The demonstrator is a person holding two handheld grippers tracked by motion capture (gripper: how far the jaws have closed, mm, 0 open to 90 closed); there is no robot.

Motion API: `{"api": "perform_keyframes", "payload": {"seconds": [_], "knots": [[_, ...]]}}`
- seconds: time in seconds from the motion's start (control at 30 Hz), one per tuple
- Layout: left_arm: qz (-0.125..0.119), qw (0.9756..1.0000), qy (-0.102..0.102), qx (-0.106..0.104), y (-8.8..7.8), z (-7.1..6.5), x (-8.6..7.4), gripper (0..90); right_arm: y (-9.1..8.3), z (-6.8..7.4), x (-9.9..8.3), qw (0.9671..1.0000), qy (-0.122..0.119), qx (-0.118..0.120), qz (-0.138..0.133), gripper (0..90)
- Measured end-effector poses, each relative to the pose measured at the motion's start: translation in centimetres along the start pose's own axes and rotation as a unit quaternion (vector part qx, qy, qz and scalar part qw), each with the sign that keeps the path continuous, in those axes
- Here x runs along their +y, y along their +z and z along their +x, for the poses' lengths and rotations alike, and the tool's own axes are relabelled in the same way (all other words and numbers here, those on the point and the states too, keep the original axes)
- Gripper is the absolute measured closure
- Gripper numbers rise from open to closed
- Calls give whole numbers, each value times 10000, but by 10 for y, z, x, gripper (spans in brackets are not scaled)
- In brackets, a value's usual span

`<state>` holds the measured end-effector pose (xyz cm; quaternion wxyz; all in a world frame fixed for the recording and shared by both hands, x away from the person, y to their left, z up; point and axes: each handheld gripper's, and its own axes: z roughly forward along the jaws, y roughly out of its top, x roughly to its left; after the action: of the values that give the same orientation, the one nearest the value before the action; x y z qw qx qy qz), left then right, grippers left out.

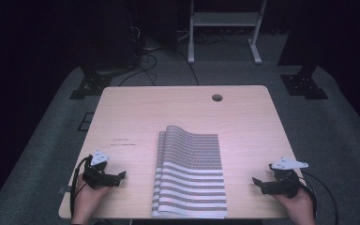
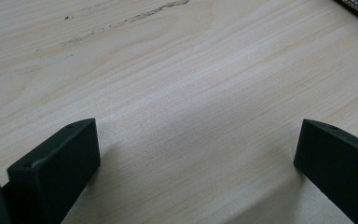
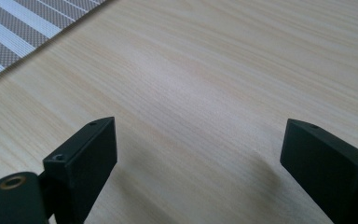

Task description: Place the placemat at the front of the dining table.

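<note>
A striped cloth (image 1: 191, 176), folded, lies flat on the wooden surface (image 1: 136, 112) toward the near edge. The left claw (image 1: 120, 175) rests well to its left, jaws spread, nothing between them. The right claw (image 1: 256, 182) sits to its right, likewise spread and holding nothing.

Striped cloth (image 1: 191, 176): grey/white bands, folded into a long rectangle, lying flat on counter (image 1: 136, 110), centred btwn left & right edges, near end reaching the front edge. Stripes run crosswise. Far end humps up slightly w/ a soft curl; left side shows stacked fold layers. Far-end stripes finer, near-end bands wider. A corner of it shows in right tool view (image 3: 23, 28), lying flat on the wood.
</note>
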<state>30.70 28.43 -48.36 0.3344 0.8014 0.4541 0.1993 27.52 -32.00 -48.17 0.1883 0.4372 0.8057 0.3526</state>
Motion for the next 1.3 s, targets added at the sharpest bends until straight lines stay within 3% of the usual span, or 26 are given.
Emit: {"api": "perform_keyframes", "payload": {"seconds": [0.2, 0.53, 1.03, 1.3], "knots": [[1, 10000, 23, -31, 0, 0, 0, 0, -2, 1, 6, 9997, 118, 155, -123, 96], [0, 9999, 68, -95, -1, -2, -1, 0, -3, 10, 15, 9988, 1, 377, -308, 95], [-1, 9998, 123, -153, -2, -3, -2, 0, 11, 29, 37, 9957, -233, 802, -407, 96], [-2, 9997, 162, -178, -2, -3, -2, 0, 17, 38, 48, 9942, -303, 912, -480, 96]]}}
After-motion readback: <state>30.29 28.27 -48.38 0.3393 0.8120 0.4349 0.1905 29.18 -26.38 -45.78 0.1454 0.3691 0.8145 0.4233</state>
